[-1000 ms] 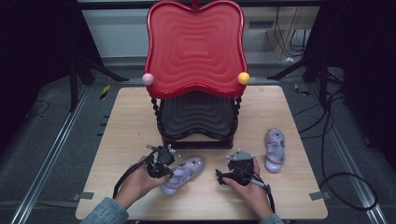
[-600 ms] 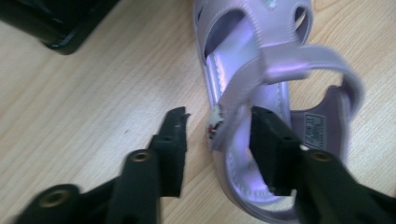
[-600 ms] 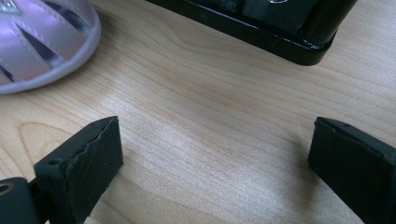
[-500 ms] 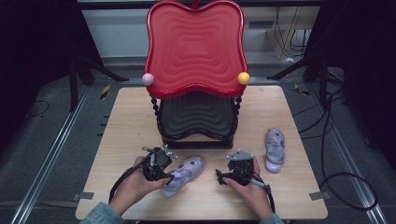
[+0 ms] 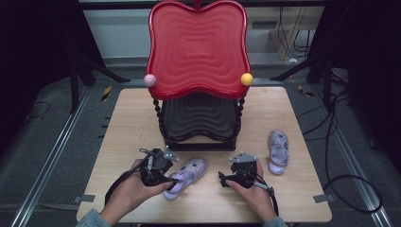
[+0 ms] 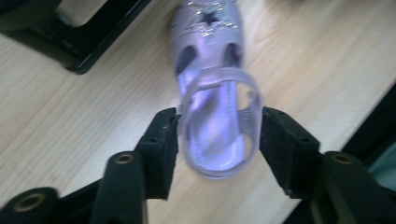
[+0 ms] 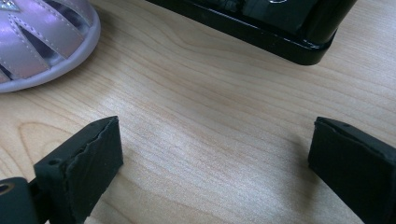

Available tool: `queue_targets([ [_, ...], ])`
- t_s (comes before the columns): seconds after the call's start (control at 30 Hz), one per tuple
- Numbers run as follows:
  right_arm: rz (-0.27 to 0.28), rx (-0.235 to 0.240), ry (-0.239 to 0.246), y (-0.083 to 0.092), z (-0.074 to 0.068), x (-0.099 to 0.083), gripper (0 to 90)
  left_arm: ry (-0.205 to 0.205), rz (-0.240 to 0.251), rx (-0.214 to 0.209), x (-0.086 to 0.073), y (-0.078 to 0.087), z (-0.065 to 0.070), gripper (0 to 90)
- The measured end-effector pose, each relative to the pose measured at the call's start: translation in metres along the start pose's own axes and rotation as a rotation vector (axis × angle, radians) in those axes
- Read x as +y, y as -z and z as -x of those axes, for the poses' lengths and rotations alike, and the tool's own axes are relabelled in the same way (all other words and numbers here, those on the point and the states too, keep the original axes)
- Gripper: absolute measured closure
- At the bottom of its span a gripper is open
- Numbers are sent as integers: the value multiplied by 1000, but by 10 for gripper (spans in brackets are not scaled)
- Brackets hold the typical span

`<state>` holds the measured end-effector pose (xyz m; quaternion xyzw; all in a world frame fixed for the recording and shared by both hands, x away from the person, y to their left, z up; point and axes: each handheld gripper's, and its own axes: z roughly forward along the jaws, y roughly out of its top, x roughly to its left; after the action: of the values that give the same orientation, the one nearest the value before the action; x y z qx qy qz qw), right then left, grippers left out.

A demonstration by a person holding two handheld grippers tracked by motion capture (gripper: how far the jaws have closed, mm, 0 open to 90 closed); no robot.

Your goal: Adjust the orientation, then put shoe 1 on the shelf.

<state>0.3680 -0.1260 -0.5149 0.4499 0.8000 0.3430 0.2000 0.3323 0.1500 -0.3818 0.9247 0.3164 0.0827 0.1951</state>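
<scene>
A person's left claw (image 5: 166,176) straddles the heel of a lilac sandal (image 5: 187,176) at the near edge of the table (image 5: 127,118), its jaws having just eased inward a little, with the heel strap between them; in the left gripper view the left pad (image 6: 161,149) appears to touch the strap's side while the right pad (image 6: 280,149) stands a hair off it, so the hold reads as loose rather than pinched. The right claw (image 7: 212,163) sits spread wide over bare wood at about 3 o'clock of that sandal, holding nothing. The second sandal (image 5: 278,151) lies well apart, toward 2 o'clock of the right hand (image 5: 253,191), untouched. Behind both, at 12 o'clock, stands a two-tier rack (image 5: 198,85) with a red upper tray and a black lower one (image 5: 199,118), neither carrying a shoe. Judged from this, the work is at its start: one sandal is being taken up, none is stowed, and the pair is left to move. The near sandal's long axis runs on a diagonal, heel toward 7 o'clock at the left claw, starred toe toward 1 o'clock and the rack's foot.
</scene>
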Motion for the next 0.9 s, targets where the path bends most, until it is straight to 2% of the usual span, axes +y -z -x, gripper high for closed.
queue_targets([
  [0.17,1,0,-2,0,0,0,33,-19,-8,-22,5,-1,9,488],
  [0.5,2,0,-2,0,0,0,33,-47,-67,-49,10,-12,17,487],
  [0.7,0,1,-5,0,0,0,33,-57,-118,-46,10,-25,16,505],
  [0.9,0,0,-2,0,0,0,33,-34,-176,-71,3,-50,11,569],
])
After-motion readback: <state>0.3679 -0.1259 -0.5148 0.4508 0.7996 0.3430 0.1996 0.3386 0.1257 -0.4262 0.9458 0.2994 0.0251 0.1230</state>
